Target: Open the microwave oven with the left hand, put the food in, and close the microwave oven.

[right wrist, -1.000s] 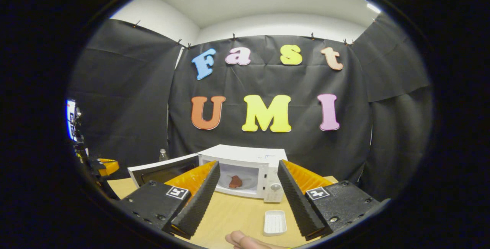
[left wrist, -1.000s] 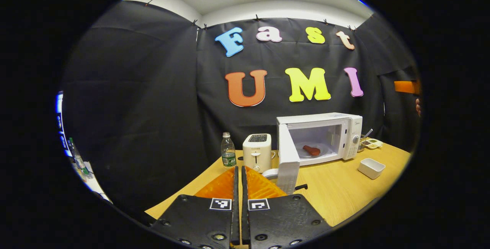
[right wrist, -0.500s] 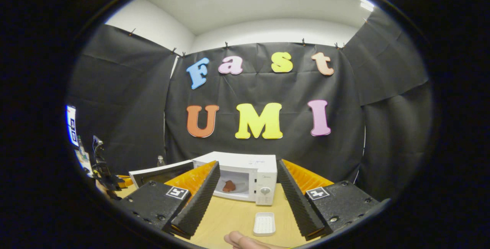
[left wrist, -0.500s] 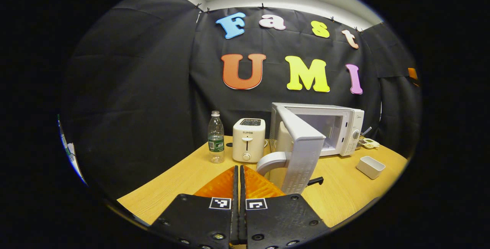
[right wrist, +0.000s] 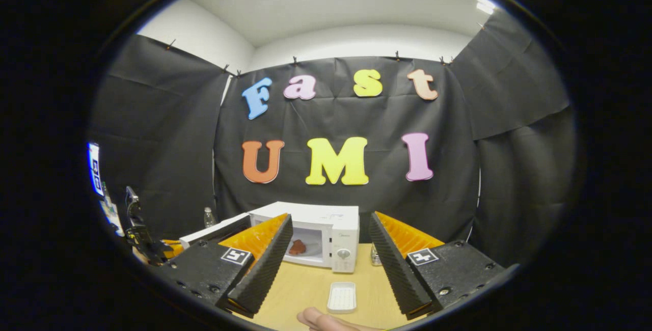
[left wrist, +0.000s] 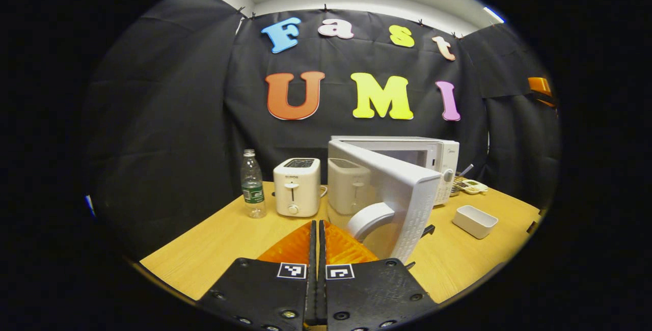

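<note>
Just ahead of the left gripper (left wrist: pixel 317 234), in the left gripper view, the microwave door (left wrist: pixel 392 198) stands half swung, its curved handle (left wrist: pixel 371 217) close to the right of the tips; the jaws are pressed together with nothing between them, which suits a push with the closed tips against the door's outer face rather than a pinch on the handle; the microwave oven (left wrist: pixel 433 158) sits beyond the door, its cavity hidden by the door's slant; a toaster (left wrist: pixel 297 186) and a water bottle (left wrist: pixel 252 184) stand farther off to the left of the jaws, and a white tray (left wrist: pixel 474 221) lies off to the right on the worktop (left wrist: pixel 219 239), all apart from the door's path.

Between the right gripper's (right wrist: pixel 329 252) widely parted jaws, in the right gripper view, the oven shows well ahead; the food (right wrist: pixel 297 247) lies inside on the turntable, so the loading looks done and closing remains; this gripper holds nothing and hangs back, probably to leave the door room; the tray lies empty near the jaws, with a hand (right wrist: pixel 326 321) at the bottom edge.
</note>
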